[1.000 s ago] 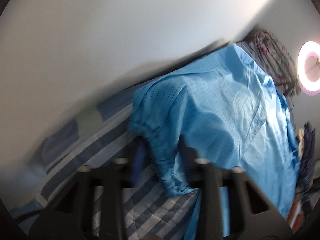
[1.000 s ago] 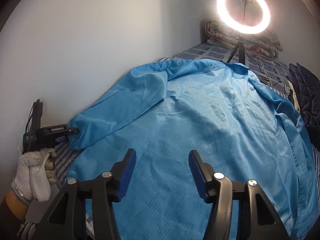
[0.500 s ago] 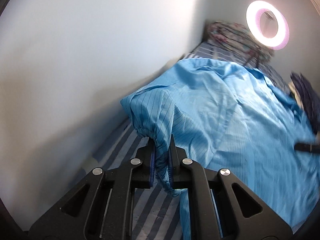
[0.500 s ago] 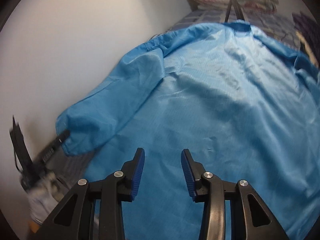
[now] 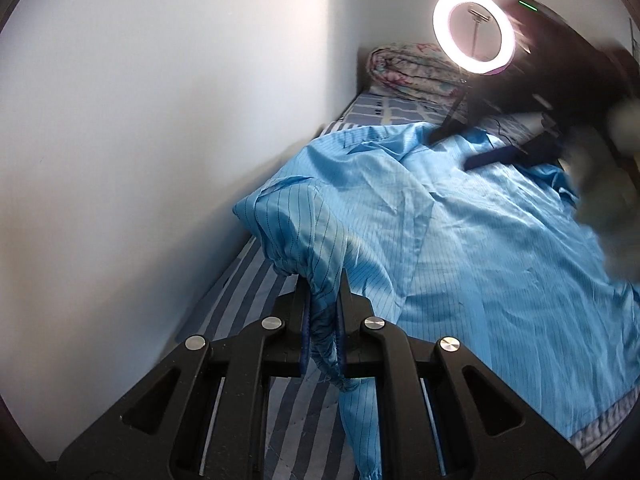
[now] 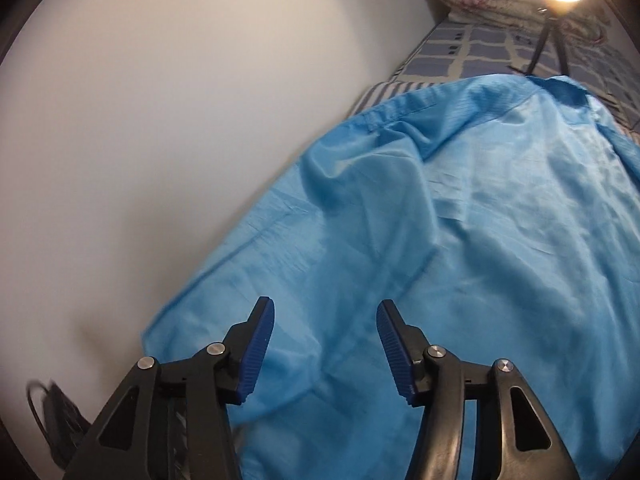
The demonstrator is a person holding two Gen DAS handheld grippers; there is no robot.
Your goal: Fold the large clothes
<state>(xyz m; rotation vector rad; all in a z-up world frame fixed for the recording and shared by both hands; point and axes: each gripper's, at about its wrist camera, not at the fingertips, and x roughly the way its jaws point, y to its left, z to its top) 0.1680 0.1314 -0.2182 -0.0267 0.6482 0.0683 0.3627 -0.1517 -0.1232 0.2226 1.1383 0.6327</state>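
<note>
**Sleeve cuff lifted at the left, right jaws spreading over the coat**

Since the earlier frames the left gripper (image 5: 322, 322) has rolled upright and lifted the sleeve clear of the bedsheet, and the right gripper (image 6: 325, 350) has swung across the garment toward the wall side, its jaws parting wider as it went

Left wrist view:
- left jaws clamped together on the gathered elastic cuff (image 5: 324, 344) of the blue coat (image 5: 500, 248); fabric bunched between the blue pads, a tail of sleeve hanging below them
- sleeve rises from the jaws into a peaked fold near the wall (image 5: 140, 140)
- striped bedsheet (image 5: 244, 300) shows under the raised sleeve, along the wall
- ring light (image 5: 474, 32) lit at the far end, rolled floral quilt (image 5: 412, 70) behind it
- right gripper seen from outside, dark and blurred, at the far right over the coat, with a gloved hand (image 5: 600, 196) behind it; this appears only here

Right wrist view:
- right jaws apart and opening, nothing between the pads; they hang above the coat without touching it
- coat spread across the bed, collar (image 6: 560, 88) at the far end, sleeve running along the wall toward the near left
- collar and shoulder seam read clearly here, where the left view shows them half hidden
- ring light cut off at the top edge; its stand (image 6: 540, 44) stands on the checked part of the bedding
- dark blurred device (image 6: 60, 428) with a cable at the near left edge; cannot tell what it is
- left gripper's clamp on the cuff not shown from this side
</note>
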